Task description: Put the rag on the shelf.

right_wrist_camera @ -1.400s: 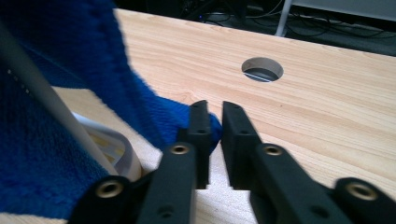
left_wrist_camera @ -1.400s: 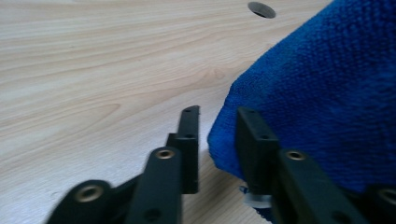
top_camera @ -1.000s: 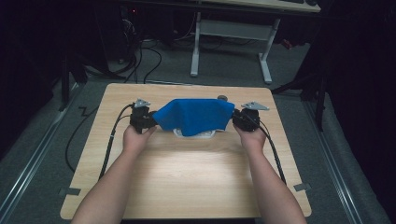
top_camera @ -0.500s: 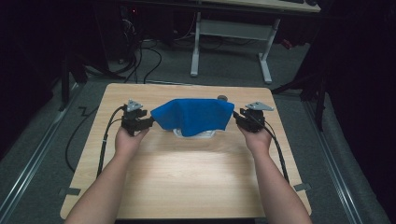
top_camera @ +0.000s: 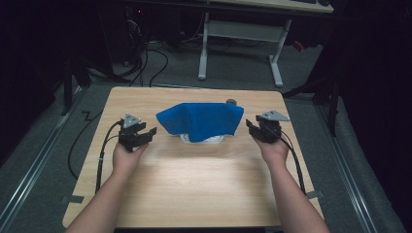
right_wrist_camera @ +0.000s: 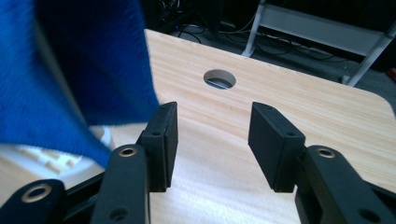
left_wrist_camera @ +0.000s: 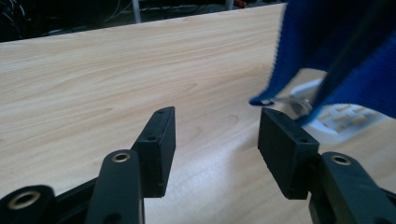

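Note:
A blue cloth (top_camera: pixel 201 120) hangs draped over a white slatted object (top_camera: pixel 202 139) at the middle of the wooden table (top_camera: pixel 194 179). My left gripper (top_camera: pixel 151 132) is open just left of the cloth, touching nothing. In the left gripper view its jaws stand apart over bare wood, with the blue cloth (left_wrist_camera: pixel 341 56) and the white object (left_wrist_camera: pixel 343 119) ahead at right. My right gripper (top_camera: pixel 249 126) is open just right of the cloth. In the right gripper view the blue cloth (right_wrist_camera: pixel 70 70) hangs at left, over the white object (right_wrist_camera: pixel 42 161).
A round cable hole (top_camera: pixel 231 102) sits in the tabletop behind the cloth, seen as the hole (right_wrist_camera: pixel 219 79) ahead of my right gripper. Cables trail from both grippers off the table sides. A white desk frame (top_camera: pixel 243 34) stands on the floor beyond the table.
Both grippers have let go of the cloth's corners and drawn outward, left to the left and right to the right. The cloth now hangs draped by itself.

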A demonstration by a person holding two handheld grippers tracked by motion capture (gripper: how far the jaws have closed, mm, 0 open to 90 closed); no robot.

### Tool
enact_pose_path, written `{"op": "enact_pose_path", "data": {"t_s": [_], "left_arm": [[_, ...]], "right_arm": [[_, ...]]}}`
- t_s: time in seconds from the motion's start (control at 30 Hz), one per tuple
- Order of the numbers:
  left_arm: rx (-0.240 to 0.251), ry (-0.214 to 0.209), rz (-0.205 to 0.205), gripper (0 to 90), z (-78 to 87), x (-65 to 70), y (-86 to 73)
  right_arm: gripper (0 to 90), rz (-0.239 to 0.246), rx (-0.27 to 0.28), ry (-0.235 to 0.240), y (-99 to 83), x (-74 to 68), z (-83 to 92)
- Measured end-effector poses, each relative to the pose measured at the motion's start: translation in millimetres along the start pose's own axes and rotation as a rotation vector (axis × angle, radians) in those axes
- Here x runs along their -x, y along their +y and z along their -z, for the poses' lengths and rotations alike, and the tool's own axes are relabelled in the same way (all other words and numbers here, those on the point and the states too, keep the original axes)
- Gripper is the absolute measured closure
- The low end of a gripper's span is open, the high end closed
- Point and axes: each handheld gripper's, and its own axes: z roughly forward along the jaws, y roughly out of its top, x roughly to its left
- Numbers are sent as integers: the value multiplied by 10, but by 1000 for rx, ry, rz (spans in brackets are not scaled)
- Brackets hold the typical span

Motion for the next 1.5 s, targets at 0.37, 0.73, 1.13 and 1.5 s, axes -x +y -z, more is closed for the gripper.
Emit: {"op": "enact_pose_path", "data": {"t_s": [0.37, 0.73, 1.13, 1.5], "left_arm": [[26, -36, 24, 463, 383, 239, -294], [0, -93, -29, 448, 678, 650, -535], [-136, -235, -77, 425, 705, 1447, -893], [-164, -244, -105, 408, 651, 1494, -906]], "right_arm": [[481, 67, 33, 10, -251, -207, 430], [425, 109, 45, 27, -556, -573, 841], [406, 70, -15, 102, -919, -1117, 1081], [401, 87, -69, 149, -1058, -1128, 1004]]}}
